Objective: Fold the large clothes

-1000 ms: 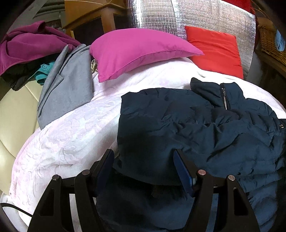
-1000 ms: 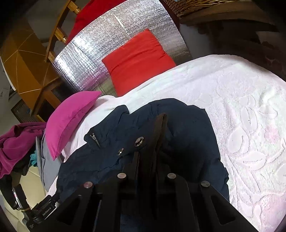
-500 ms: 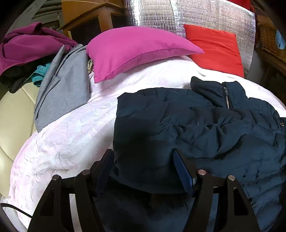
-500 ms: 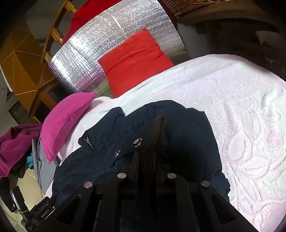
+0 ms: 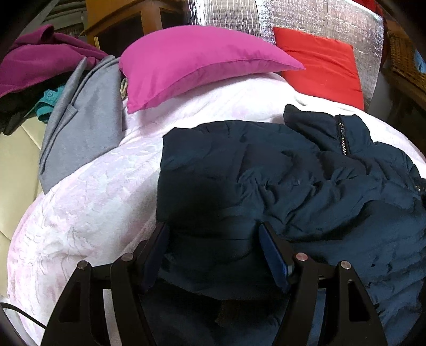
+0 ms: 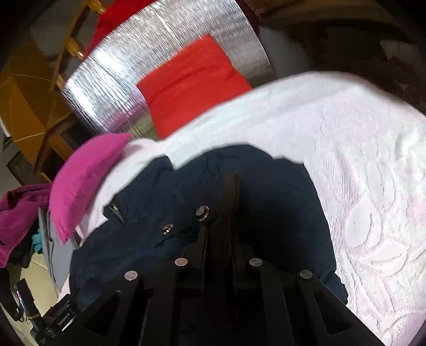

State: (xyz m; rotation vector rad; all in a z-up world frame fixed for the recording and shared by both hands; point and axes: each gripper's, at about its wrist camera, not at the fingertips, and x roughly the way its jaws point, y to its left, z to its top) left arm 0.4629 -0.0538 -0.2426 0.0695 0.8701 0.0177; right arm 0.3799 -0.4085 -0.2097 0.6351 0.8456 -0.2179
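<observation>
Navy quilted fabric is filling the lower centre of both wrist views: a dark blue padded jacket (image 5: pixel 279 173) is lying crumpled on a pale pink textured bedspread (image 5: pixel 87 202), its zipped collar pointing toward the upper right of the left wrist view. The left gripper (image 5: pixel 214 234) is standing with its jaws wide apart, a thick fold of the jacket's edge lying between the blue pads; whether the pads are pressing on that fold cannot be told. The right gripper (image 6: pixel 221 239) is showing its jaws closed nearly together, clamping a thin dark brownish strip at the jacket's edge, beside two metal snaps (image 6: pixel 202 212). A magenta pillow (image 5: pixel 197 66) is resting on the bedspread at upper centre of the left wrist view, with a red pillow (image 5: pixel 322 66) leaning against a silver foil panel (image 5: pixel 306 24) at upper right. A grey garment (image 5: pixel 87 117) is draping over the bedspread's left edge, beside a heap of purple clothing (image 5: pixel 37 64) at upper left.
</observation>
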